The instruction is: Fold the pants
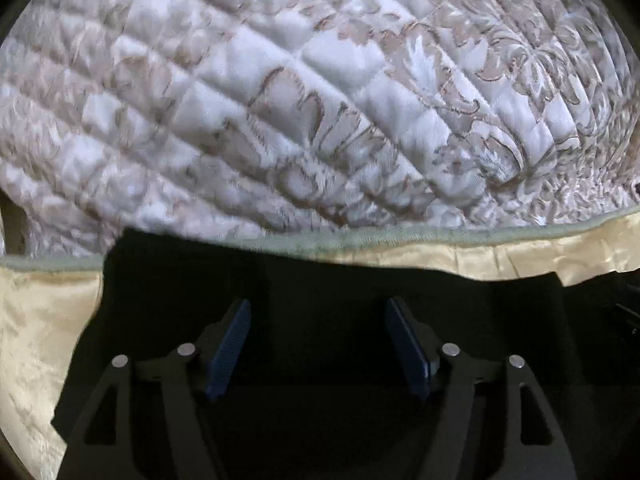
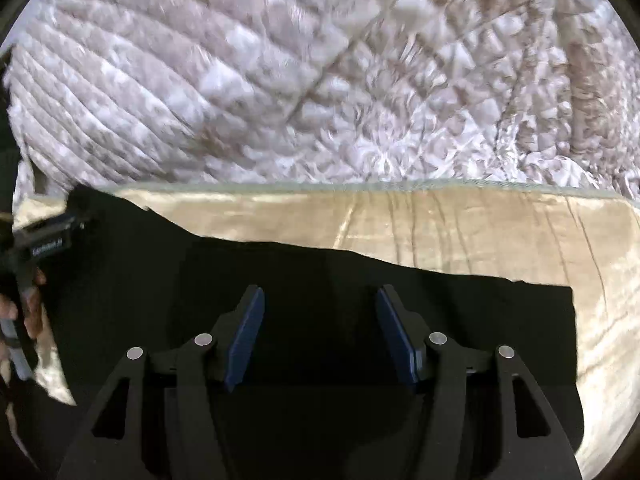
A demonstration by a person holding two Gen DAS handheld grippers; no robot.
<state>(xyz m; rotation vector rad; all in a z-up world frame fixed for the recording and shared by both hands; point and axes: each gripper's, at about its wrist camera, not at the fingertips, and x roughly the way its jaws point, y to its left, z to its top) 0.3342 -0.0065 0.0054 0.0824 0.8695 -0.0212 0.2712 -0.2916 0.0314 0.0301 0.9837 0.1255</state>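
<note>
- We see the black pants [image 1: 320, 280] lying flat on a cream satin sheet [image 1: 32, 340], which borders a quilted floral bedspread [image 1: 320, 80].
- Our left gripper [image 1: 318, 344] hovers over the dark fabric, its blue-padded fingers spread wide with nothing between them.
- Our right gripper [image 2: 320, 332] is spread just as wide over the pants [image 2: 360, 300], and grips nothing.
- In the right wrist view, the left gripper [image 2: 52, 240] shows at the left edge, held by a hand [image 2: 28, 312]; its body carries small white lettering, too blurred for us to read surely.
- We find no other label or brand mark on the pants or the bedding.
</note>
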